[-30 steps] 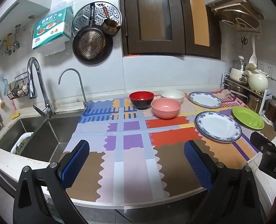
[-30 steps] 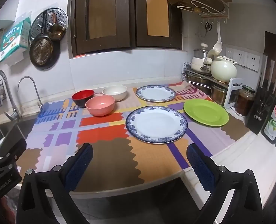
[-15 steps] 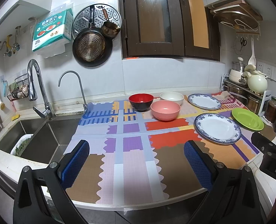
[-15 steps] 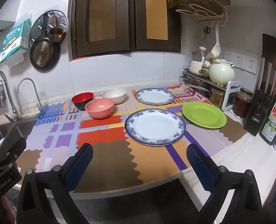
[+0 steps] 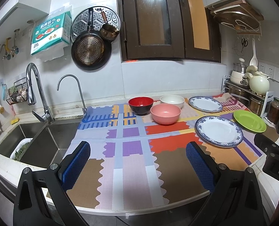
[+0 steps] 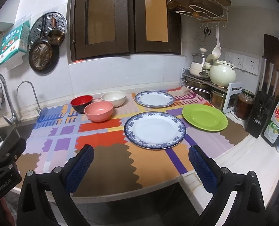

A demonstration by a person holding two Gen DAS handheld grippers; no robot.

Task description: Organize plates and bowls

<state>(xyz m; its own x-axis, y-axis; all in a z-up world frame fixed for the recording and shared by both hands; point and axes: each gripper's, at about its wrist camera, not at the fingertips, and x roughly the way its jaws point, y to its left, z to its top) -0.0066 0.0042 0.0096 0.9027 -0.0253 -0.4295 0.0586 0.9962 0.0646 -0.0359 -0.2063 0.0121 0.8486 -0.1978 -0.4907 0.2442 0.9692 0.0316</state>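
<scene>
Blue-padded fingers [image 5: 77, 162] of the left gripper [image 5: 137, 162] and right gripper [image 6: 139, 162] stayed wide apart, empty, over the counter [image 6: 243, 150] edge. Beyond, plates [image 6: 155, 130] and bowls [image 6: 98, 111] lay unmoved, the view barely shifted.

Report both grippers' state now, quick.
Left gripper: open, holding nothing, above the patterned mat.
Right gripper: open, holding nothing, short of the near blue-rimmed plate.
</scene>
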